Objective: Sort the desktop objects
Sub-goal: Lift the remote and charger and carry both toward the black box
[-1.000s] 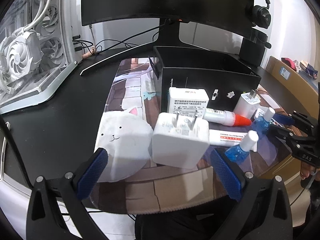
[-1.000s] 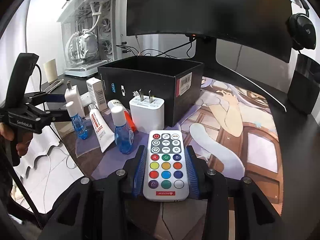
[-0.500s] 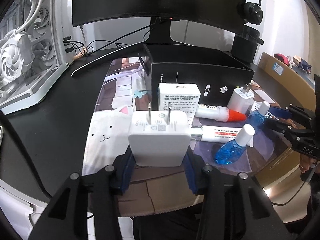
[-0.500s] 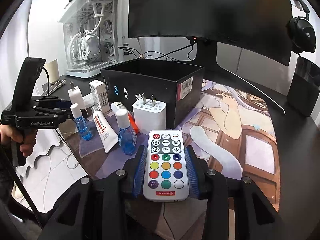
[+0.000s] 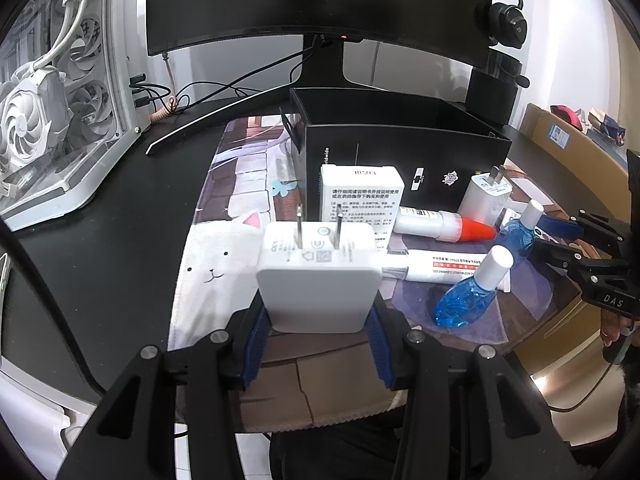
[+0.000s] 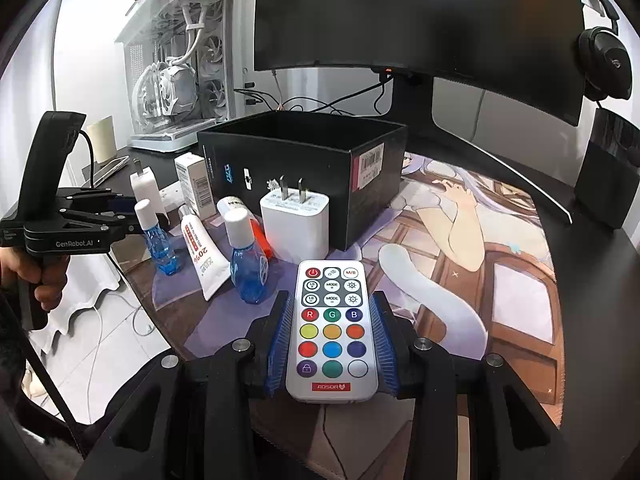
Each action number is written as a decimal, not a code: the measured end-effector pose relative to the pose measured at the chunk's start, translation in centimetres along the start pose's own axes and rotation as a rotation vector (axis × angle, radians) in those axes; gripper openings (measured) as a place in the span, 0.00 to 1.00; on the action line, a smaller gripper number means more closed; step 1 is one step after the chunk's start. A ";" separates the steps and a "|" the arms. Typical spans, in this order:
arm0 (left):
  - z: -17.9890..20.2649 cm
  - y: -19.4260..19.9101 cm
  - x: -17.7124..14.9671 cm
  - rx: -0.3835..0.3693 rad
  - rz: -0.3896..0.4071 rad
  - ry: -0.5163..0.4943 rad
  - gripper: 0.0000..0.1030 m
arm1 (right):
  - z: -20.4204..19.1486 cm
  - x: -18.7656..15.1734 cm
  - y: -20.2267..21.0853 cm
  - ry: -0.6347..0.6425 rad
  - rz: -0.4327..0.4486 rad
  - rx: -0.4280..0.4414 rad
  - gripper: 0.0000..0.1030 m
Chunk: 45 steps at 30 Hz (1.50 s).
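My left gripper (image 5: 316,322) is shut on a white plug charger (image 5: 318,280), prongs pointing up, over the front of the desk mat (image 5: 224,272). In the right wrist view my right gripper (image 6: 331,308) is shut on a white remote (image 6: 332,332) with coloured buttons. Behind both stands an open black box (image 5: 400,152) (image 6: 304,160). In front of the box are a second charger (image 6: 294,220), two blue bottles (image 6: 246,256) (image 6: 158,236), a white tube (image 6: 202,256), an orange-capped tube (image 5: 440,222) and a small white carton (image 5: 360,200).
A curved monitor (image 6: 416,16) on a wide stand fills the back. A white PC case (image 5: 44,112) sits at the left, headphones (image 6: 604,64) and a black speaker (image 6: 608,176) at the right. A cardboard box (image 5: 560,136) lies beyond the desk's right end.
The left jaws went from wide open around the charger to closed on it, and the charger now stands prongs up between the pads. The right gripper and remote have not moved.
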<state>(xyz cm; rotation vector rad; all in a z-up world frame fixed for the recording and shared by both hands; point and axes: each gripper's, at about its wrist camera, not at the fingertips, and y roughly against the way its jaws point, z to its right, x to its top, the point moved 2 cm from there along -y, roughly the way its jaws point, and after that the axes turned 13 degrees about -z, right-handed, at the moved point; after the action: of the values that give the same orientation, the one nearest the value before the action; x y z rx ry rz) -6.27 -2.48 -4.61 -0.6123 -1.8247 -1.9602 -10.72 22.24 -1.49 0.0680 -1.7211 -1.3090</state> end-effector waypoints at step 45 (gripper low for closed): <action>-0.8 1.7 1.2 0.018 0.033 -0.004 0.42 | 0.3 1.0 2.3 0.021 0.037 -0.039 0.38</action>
<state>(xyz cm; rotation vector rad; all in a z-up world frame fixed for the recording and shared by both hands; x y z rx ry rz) -6.36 -3.39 -2.61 -0.6370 -1.8203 -1.9207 -10.42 22.95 0.90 0.0273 -1.6710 -1.3102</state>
